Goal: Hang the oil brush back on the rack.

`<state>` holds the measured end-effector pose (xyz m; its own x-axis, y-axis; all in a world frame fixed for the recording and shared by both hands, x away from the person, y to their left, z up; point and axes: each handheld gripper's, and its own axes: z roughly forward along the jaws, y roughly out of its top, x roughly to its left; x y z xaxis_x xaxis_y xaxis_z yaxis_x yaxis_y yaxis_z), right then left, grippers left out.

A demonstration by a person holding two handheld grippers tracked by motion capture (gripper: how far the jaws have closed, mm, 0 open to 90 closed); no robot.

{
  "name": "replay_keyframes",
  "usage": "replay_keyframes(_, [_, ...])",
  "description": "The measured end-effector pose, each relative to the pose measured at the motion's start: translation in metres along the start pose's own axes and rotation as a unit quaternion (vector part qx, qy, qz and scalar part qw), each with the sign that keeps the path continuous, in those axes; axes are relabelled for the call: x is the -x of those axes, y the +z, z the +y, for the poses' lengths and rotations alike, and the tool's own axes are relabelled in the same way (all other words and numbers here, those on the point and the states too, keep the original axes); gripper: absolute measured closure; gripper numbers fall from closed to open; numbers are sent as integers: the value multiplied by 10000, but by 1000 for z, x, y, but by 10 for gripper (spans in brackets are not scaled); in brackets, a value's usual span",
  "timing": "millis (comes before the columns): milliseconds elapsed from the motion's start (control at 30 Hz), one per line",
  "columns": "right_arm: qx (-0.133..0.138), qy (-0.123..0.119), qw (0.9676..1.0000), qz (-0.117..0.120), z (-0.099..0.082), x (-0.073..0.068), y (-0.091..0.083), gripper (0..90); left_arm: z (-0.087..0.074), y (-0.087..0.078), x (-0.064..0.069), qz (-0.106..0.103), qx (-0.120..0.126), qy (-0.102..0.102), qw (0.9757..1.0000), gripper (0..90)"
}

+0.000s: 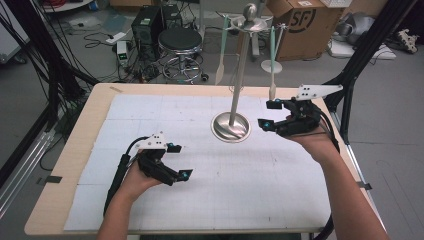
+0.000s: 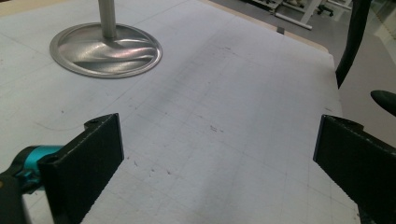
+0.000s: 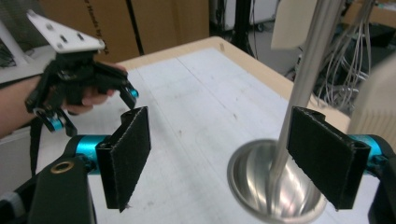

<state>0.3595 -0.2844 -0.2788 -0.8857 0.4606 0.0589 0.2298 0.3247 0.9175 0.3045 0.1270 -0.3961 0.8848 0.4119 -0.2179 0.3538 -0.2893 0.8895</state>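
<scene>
metal stand (image 1: 231, 125), right tongs (image 1: 270, 114) wide open beside it, holding nothing

Left forearm (image 1: 117, 212) entering from the bottom edge, hand wrapped around the black two-jaw left gripper (image 1: 179, 161) with teal fittings and grey three-cornered top plate; jaws spread wide, nothing between the pads. Right forearm (image 1: 345, 192) reaching farther forward, hand gripping the matching black right gripper (image 1: 270, 114); jaws likewise parted, pointing toward the left side of the high view.
</scene>
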Motion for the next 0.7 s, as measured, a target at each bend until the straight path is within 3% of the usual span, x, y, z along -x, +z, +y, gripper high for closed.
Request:
replay_keyframes(333, [-171,260,9991,-299,-30,-4,-1,194,0,0,0,-8,-6,15,10000,22])
replay_keyframes(700, [-191,508,9978,-372,-60,-10,1,162,0,0,0,-18,-7,11,10000,22])
